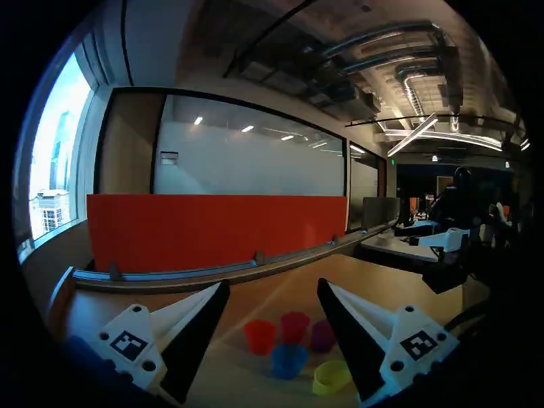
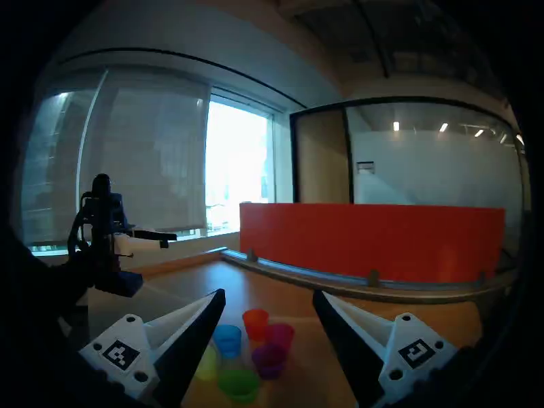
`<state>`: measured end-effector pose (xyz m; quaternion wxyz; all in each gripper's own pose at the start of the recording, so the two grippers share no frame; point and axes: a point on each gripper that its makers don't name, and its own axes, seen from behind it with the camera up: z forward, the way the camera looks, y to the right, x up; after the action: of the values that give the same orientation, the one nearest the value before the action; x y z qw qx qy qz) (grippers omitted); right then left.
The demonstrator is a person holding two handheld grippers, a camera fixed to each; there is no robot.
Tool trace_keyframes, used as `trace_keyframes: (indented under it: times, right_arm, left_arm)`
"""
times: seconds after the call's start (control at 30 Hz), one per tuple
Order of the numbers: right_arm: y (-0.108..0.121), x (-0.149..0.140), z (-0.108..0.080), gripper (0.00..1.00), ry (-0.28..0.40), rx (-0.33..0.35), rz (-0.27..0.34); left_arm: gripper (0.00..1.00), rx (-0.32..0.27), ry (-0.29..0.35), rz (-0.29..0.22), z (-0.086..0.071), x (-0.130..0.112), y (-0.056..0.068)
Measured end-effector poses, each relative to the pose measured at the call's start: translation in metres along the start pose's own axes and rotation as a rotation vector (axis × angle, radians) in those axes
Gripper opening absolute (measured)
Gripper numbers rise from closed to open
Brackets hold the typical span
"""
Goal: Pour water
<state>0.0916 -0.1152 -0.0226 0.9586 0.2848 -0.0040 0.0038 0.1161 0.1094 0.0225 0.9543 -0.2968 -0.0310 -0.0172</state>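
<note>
A tall bright window (image 2: 234, 170) and a glass office wall (image 1: 251, 156) back a long light-brown wooden desk (image 1: 285, 285). A wide orange partition panel (image 1: 217, 228) stands along the desk's far edge, with a grey metal rail (image 1: 204, 273) at its foot.

The left gripper (image 1: 272, 282) hangs above the desk with its white, black-faced fingers spread wide and nothing between them. The right gripper (image 2: 268, 292) is likewise spread and empty-handed.

The small plastic cups stand on the desk in a tight cluster, seen through the gap of each claw. They are an orange cup (image 1: 260, 336), a pink cup (image 1: 294, 326), a purple cup (image 1: 321, 335), a blue cup (image 1: 288, 360) and a yellow cup (image 1: 332, 377). The right gripper view adds a green cup (image 2: 238, 384) nearest the camera. There the yellow cup is partly hidden behind one finger.
</note>
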Motion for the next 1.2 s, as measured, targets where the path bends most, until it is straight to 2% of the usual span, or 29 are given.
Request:
trace_keyframes:
  times: [0.2, 0.4, 0.8, 1.2]
  right_arm:
    - [-0.004, -0.002, 0.004, 0.99, -0.014, 0.035, 0.011]
    - [-0.004, -0.014, 0.009, 0.99, -0.070, 0.070, 0.002]
    - [-0.017, -0.043, 0.011, 0.99, -0.198, 0.141, -0.080]
    - [-0.033, -0.066, 0.007, 0.99, -0.285, 0.202, -0.093]
  left_arm:
    - [0.96, -0.050, -0.007, -0.015, 0.002, 0.001, 0.007]
    - [0.96, -0.073, -0.057, -0.005, 0.004, -0.010, 0.003]
    - [0.96, -0.126, -0.186, 0.053, 0.012, -0.050, -0.003]
    - [0.96, -0.188, -0.226, 0.100, 0.017, -0.066, 0.005]
